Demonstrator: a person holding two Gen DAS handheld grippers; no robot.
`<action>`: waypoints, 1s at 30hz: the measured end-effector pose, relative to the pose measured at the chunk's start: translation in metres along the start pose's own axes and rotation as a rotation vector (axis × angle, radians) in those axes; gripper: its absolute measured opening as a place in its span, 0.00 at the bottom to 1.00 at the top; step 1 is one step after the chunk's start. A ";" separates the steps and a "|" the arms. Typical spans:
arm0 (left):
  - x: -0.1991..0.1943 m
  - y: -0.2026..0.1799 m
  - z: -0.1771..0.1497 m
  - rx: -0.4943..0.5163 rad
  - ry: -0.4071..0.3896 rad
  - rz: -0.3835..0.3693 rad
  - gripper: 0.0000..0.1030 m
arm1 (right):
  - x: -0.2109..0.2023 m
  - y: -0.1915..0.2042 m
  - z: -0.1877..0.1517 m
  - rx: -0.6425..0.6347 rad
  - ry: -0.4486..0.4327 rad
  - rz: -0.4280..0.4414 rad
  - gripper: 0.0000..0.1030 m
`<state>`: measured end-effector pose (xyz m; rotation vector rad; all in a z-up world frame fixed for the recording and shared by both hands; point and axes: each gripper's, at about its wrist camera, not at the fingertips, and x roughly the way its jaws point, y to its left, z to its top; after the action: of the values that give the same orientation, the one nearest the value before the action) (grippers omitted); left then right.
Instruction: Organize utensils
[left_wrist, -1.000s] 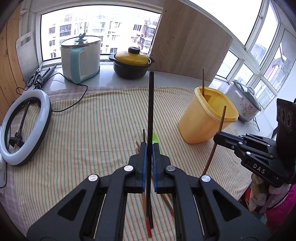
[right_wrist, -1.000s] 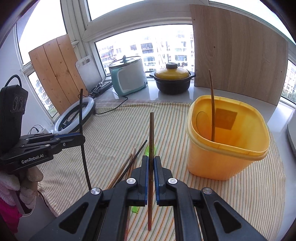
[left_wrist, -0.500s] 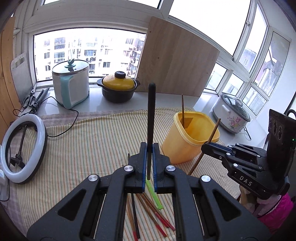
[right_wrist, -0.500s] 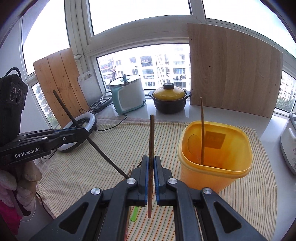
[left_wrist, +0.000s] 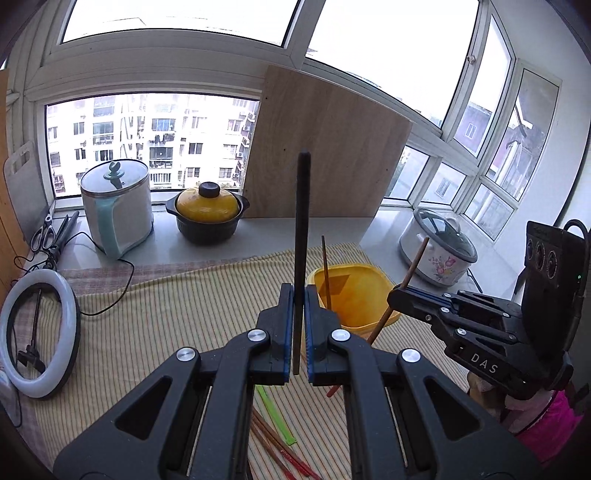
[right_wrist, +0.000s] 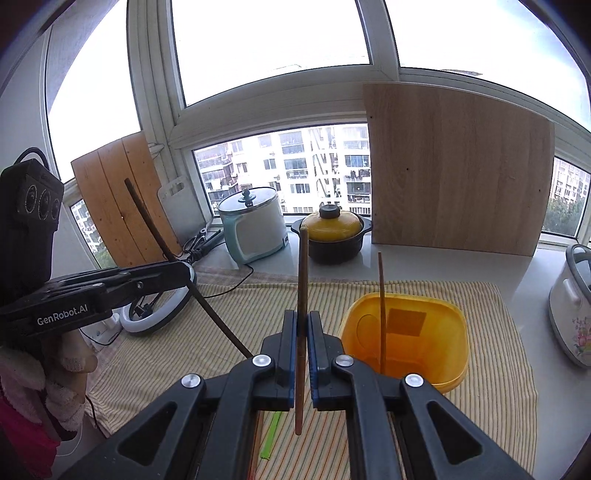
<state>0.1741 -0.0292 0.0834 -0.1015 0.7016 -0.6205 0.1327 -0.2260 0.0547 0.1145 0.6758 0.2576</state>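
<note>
Basically, both grippers came up off the bench over the last second, each with one stick pinched.

Left side first: the left gripper (left_wrist: 299, 334) had its fingers pressed onto a long black chopstick (left_wrist: 302, 221), which stood near upright in its own view and leaned across the side view from the right wrist. A second earlier that stick's lower end sat down among the loose pile; by this frame it hung clear of the striped yellow cloth on the bench (left_wrist: 155, 332). The leftover loose chopsticks, red-brown ones plus a flat green one (left_wrist: 275, 417), lay on the cloth below and just behind the fingers, so the pile was not finished.

Centre-right: the yellow plastic tub (right_wrist: 406, 332) stood open on the cloth with one thin brown chopstick (right_wrist: 381, 306) already leaning inside it.

Right side: the right gripper (right_wrist: 303, 343) had its fingers clamped on a brown wooden chopstick (right_wrist: 302, 295), held upright, lower tip free in the air, just left of the tub in its own view. The tub had dropped lower in both views compared with before, consistent with the lift.

My read: the pick was done on both sides and the sticks looked high enough to clear the rim. Next would be carry over the tub and release. Risk: long sticks pivoting in a thin pinch.
</note>
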 end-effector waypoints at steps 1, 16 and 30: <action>0.000 -0.001 0.004 0.000 -0.005 -0.005 0.03 | -0.002 -0.002 0.003 0.004 -0.006 -0.001 0.03; 0.005 -0.032 0.048 0.018 -0.080 -0.044 0.03 | -0.029 -0.042 0.043 0.075 -0.117 -0.035 0.03; 0.055 -0.051 0.054 0.004 -0.036 -0.056 0.03 | -0.017 -0.079 0.048 0.103 -0.100 -0.130 0.03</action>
<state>0.2151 -0.1079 0.1080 -0.1289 0.6646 -0.6724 0.1654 -0.3077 0.0873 0.1802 0.5941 0.0916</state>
